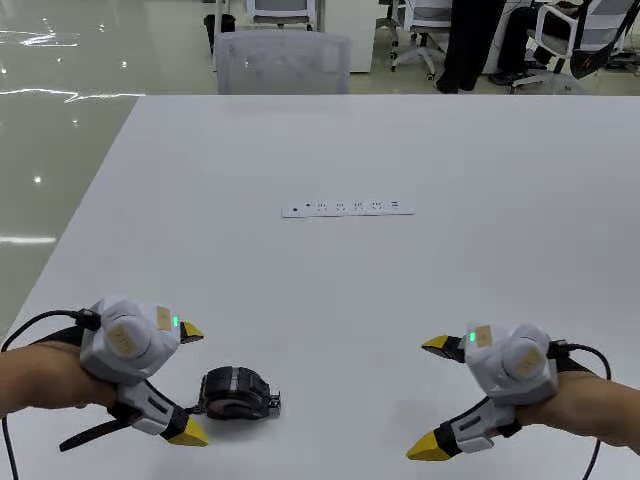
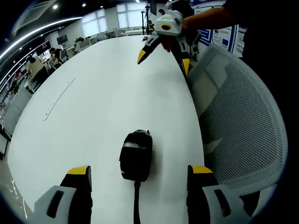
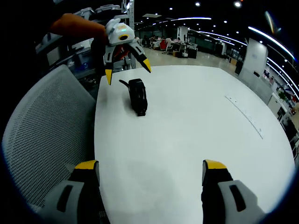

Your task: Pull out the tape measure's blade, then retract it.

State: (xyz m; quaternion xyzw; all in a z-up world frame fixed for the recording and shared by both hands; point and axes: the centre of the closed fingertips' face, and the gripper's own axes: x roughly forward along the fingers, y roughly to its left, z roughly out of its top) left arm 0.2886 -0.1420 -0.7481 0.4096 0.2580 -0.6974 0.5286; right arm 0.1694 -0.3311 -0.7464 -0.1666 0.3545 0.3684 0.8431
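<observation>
While both tongs stand spread wide and grip nothing, the tape measure (image 1: 238,392) lies on the white table (image 1: 350,290) near its front edge, at the person's left. It is a black case resting on its side with a round reddish face up, and a thin dark strap runs from it back toward the left gripper (image 1: 191,383). That gripper's two yellow-tipped jaws open toward the case, which sits just ahead of the tips and in line with the gap between them. In the left gripper view the tape measure (image 2: 136,155) shows centred between the jaws with white table on either side of it, so neither jaw touches it. The right gripper (image 1: 430,396) is well apart from the case, at the other side of the table's front, its jaws likewise wide apart over bare table and pointing toward the left gripper. From the right gripper view the tape measure (image 3: 138,95) is seen far ahead, just beside the tips of the left gripper (image 3: 127,72). Farther back on the table, near its middle, lies a long white power strip (image 1: 347,208). A grey chair (image 1: 283,62) stands at the far side of the table, and a mesh chair back (image 2: 243,116) shows beside the near edge in the left gripper view.
</observation>
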